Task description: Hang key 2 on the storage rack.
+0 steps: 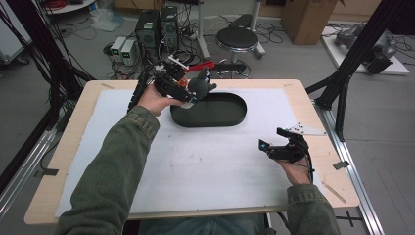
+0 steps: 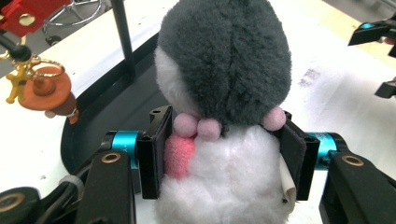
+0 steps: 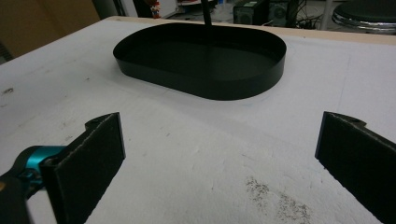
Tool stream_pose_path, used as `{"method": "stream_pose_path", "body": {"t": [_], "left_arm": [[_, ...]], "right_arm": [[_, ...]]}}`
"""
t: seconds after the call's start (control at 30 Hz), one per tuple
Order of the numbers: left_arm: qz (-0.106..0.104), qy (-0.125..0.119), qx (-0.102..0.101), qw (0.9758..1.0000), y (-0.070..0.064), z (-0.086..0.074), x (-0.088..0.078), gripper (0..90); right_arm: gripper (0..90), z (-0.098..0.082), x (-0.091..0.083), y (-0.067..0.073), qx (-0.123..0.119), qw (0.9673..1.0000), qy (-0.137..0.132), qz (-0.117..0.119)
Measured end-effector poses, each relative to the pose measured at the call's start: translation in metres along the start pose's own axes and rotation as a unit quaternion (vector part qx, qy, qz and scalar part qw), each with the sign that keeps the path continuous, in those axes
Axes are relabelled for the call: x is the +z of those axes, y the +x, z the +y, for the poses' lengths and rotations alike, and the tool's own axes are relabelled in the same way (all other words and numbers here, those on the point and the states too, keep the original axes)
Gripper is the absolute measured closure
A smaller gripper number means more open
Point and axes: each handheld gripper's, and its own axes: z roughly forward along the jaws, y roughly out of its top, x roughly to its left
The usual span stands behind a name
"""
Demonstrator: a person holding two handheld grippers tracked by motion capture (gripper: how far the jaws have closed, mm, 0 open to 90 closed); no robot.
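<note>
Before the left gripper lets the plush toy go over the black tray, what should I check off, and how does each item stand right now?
1. Grip: left gripper shut on the plush toy, pads on both sides of its body: ok.
2. Toy above the black tray: it hangs at the tray's left end, by the rim; whether fully inside cannot tell.
3. Tray inside free of objects, seen in the right gripper view: ok.
4. Right gripper open, apart from the tray: ok.
5. Toy's height over the tray floor: cannot tell.
</note>
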Motion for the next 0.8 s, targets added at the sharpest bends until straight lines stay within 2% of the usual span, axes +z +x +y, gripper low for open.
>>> {"method": "stream_pose_path", "body": {"t": [0.13, 0.43, 0.73, 0.8], "left_arm": [[0.003, 0.004, 0.001, 1.0, 0.001, 0.0, 0.004, 44.6], [0.021, 0.008, -0.012, 0.9997, 0.006, -0.001, 0.008, 44.5], [0.017, 0.016, -0.03, 0.9993, 0.016, -0.008, 0.016, 44.3], [0.022, 0.02, -0.035, 0.999, 0.019, -0.011, 0.019, 44.3]], "right_arm": [[0.6, 0.0, 0.0, 0.0, 0.0, 1.0, 0.0, 0.0], [0.6, 0.0, 0.0, -0.001, 0.001, 1.0, -0.001, 0.0], [0.6, 0.0, 0.0, -0.001, -0.002, 1.0, -0.001, 0.0], [0.6, 0.0, 0.0, -0.001, -0.002, 1.0, -0.002, 0.0]]}}
